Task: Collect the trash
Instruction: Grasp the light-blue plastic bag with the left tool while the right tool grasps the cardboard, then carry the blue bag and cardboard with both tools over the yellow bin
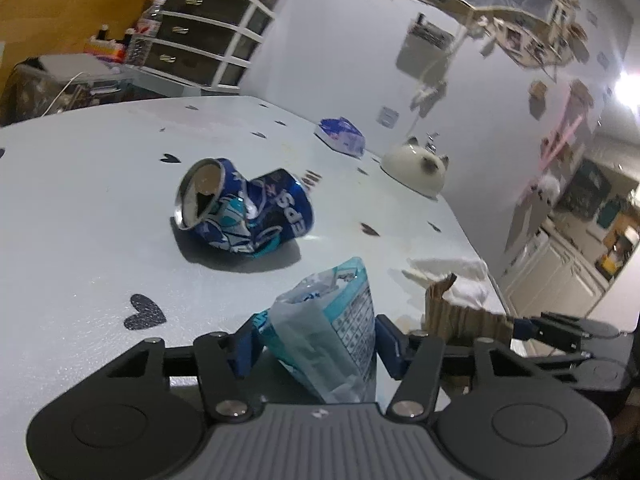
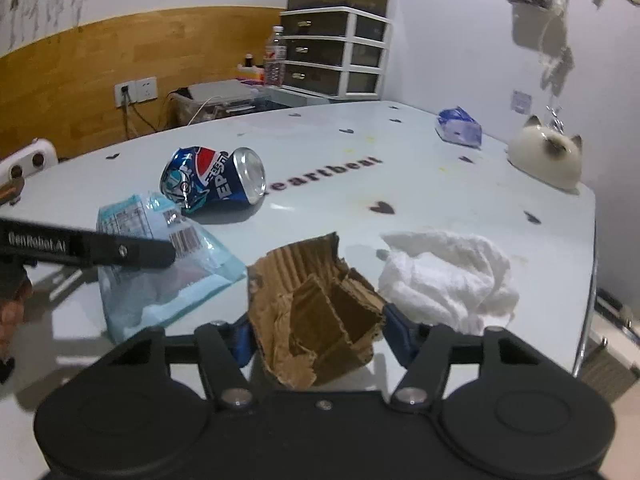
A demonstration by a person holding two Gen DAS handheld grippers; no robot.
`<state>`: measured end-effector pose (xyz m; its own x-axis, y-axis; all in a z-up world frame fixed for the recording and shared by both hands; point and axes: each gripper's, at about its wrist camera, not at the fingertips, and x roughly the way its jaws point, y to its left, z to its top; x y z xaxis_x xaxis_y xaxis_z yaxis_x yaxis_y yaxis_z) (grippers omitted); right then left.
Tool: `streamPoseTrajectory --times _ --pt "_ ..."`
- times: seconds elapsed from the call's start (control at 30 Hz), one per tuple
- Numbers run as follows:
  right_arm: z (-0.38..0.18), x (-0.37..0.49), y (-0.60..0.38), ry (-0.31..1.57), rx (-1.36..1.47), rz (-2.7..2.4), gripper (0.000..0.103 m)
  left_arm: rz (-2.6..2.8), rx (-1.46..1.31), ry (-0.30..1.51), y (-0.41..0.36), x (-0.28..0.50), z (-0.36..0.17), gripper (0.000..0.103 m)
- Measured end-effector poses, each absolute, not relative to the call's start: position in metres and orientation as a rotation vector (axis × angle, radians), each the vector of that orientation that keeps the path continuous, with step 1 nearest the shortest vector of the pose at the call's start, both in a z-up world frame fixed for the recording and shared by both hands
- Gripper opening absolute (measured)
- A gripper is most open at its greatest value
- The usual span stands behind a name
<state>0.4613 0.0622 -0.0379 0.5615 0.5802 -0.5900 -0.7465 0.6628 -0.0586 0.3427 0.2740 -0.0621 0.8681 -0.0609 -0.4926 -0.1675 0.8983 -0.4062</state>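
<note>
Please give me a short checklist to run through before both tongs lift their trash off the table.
1. Left tongs closed on the plastic wrapper: ok, the pads press both sides.
2. Right tongs closed on the torn cardboard: ok, it fills the gap.
3. White tissue clear of the right tongs: cannot tell, it lies right beside one finger.
4. Crushed Pepsi can out of the lift path: ok, it lies farther back.
5. Bin to drop the trash in: cannot tell, none in view.
</note>
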Motion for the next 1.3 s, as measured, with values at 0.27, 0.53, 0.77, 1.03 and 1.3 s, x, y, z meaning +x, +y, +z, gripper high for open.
streamPoseTrajectory --times 0.27,0.53,0.77,1.03,1.3 --pt "-0.032 0.436 0.051 0.604 -0.224 0.734 0.047 0.053 -0.339 0.497 0.254 0.329 -0.055 0.051" --pt "-0.028 0.401 0.027 0.600 -0.090 0.662 0.046 0.107 -0.216 0.452 0.232 0.303 -0.043 0.050" --pt "-0.017 0.362 0.003 0.555 -0.045 0.596 0.046 0.122 -0.180 0.429 0.213 0.276 -0.031 0.050" --pt "-0.003 0.322 -0.023 0.506 -0.016 0.548 0.046 0.135 -0.114 0.393 0.187 0.238 -0.011 0.050" --pt "0.008 0.283 -0.048 0.460 0.010 0.523 0.046 0.119 -0.070 0.353 0.156 0.200 0.006 0.050"
